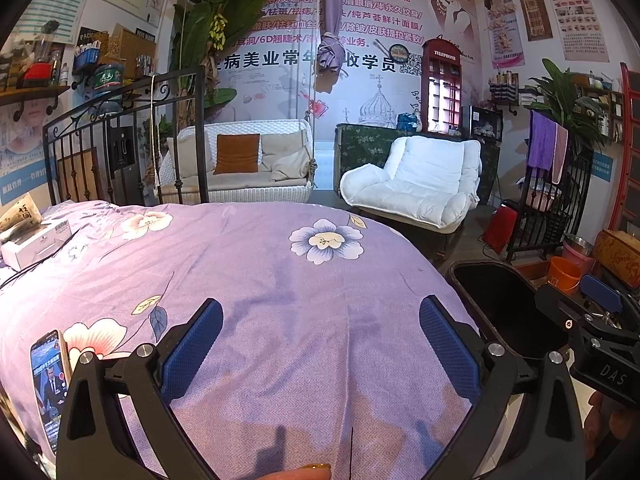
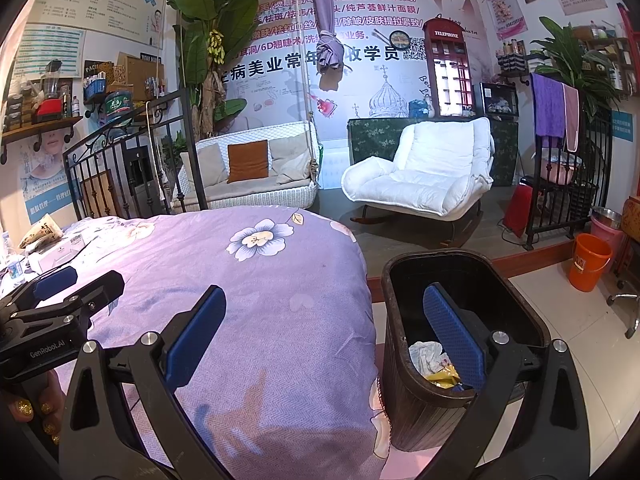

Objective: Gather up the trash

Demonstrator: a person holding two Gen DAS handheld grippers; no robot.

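My left gripper [image 1: 320, 344] stands open over the purple flowered bedcover [image 1: 280, 280], with nothing between its blue pads. My right gripper [image 2: 324, 336] is open too and holds nothing; its left finger is over the bed's edge and its right finger [image 2: 452, 336] over the mouth of the black ribbed bin [image 2: 420, 412]. In the bin lie crumpled white paper [image 2: 426, 354] and a yellow wrapper [image 2: 442, 376]. At the bed's far left sit a crumpled brown paper packet [image 1: 20, 216] and a white box [image 1: 36, 240]. Each view shows the other gripper at its side.
A lit phone [image 1: 48, 384] lies on the cover near my left finger. A small bottle [image 2: 16, 270] stands by the box. An iron bed frame [image 1: 120, 120] closes the far end. The bin [image 1: 500, 308] stands on the floor right of the bed, with an orange bucket [image 2: 590, 260] beyond.
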